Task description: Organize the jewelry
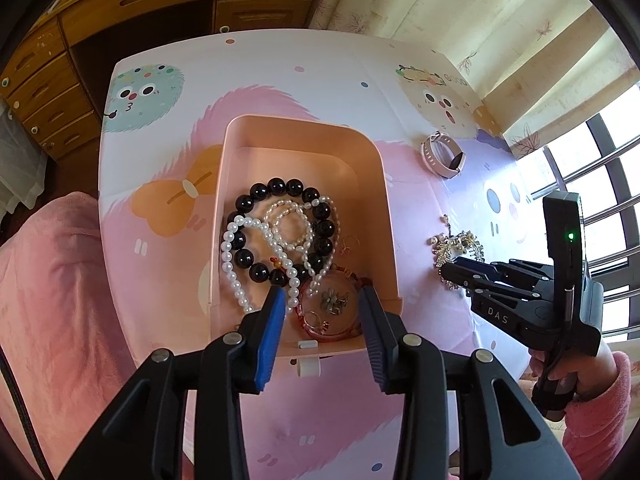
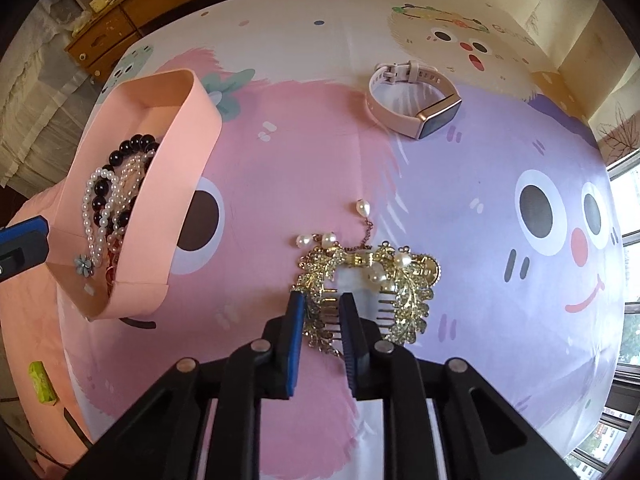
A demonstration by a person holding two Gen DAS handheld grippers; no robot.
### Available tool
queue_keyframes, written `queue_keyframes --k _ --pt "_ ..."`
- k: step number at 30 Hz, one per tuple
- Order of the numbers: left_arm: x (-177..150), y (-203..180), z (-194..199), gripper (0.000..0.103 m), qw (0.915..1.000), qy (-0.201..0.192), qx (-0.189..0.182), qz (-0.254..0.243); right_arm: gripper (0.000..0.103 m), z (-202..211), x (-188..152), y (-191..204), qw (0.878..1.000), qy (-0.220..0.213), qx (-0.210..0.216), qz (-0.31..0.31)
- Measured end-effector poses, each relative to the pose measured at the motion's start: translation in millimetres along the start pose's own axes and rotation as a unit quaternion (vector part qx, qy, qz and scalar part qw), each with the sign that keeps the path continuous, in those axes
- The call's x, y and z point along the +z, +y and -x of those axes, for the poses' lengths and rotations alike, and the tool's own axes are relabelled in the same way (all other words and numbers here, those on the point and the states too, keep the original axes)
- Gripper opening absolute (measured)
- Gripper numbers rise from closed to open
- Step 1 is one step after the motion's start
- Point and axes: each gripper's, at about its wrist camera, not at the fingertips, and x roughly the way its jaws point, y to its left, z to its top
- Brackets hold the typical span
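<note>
A table draped in a pastel cartoon-monster cloth (image 2: pixel 304 152) filled both views, with a wooden drawer cabinet (image 1: pixel 132 20) behind it and a barred window (image 1: pixel 600 208) to the right. An open pink box (image 1: pixel 390 216) stood on the left half of the cloth, its inside holding a black bead bracelet (image 1: pixel 320 212), a long white pearl strand (image 1: pixel 232 256), a smaller pearl loop (image 1: pixel 294 228) and a round reddish bangle (image 1: pixel 320 330) with small metal pieces lying inside its ring.

The left gripper (image 1: pixel 322 320) hung over the near end of the box, its blue-padded jaws spread wide with nothing between them, the tips just above the bangle and the lower beads.

Well apart from the box, toward the far right of the cloth, a pink smart band (image 2: pixel 412 100) lay on its side with the strap fastened.

Nearer the person, on the cloth to the right of the box, a gold leaf-patterned hair comb (image 2: pixel 412 304) set with pearls lay flat, a short chain ending in a single pearl drop (image 2: pixel 363 208) trailing away from it. The right gripper (image 2: pixel 322 312) was down on the comb's left side, jaws narrowed around the comb's teeth and gold leaves, with the pads (image 2: pixel 297 312) close against the metal.
</note>
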Motion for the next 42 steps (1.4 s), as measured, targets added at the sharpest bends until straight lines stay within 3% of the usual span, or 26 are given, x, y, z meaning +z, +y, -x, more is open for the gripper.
queue_keyframes --k 12,21,27,42 --pt "-1.3 -26.1 0.9 0.037 0.9998 -0.008 -0.007 -0.019 0.011 6.2 -14.6 -24.7 0.996 -0.024 0.061 -0.055" --pt "5.7 -67.5 -6.0 0.037 0.9994 -0.013 -0.010 -0.032 0.002 15.1 -24.0 -44.2 0.992 -0.015 0.114 -0.043" --pt "12.7 -96.3 -15.6 0.037 0.9995 -0.012 -0.002 -0.030 0.002 20.7 -30.0 -61.6 0.989 -0.005 0.141 -0.044" --pt "28.6 -174.3 -103.1 0.037 0.9955 0.042 -0.041 -0.074 0.002 49.3 -30.1 -129.0 0.984 -0.010 0.175 -0.041"
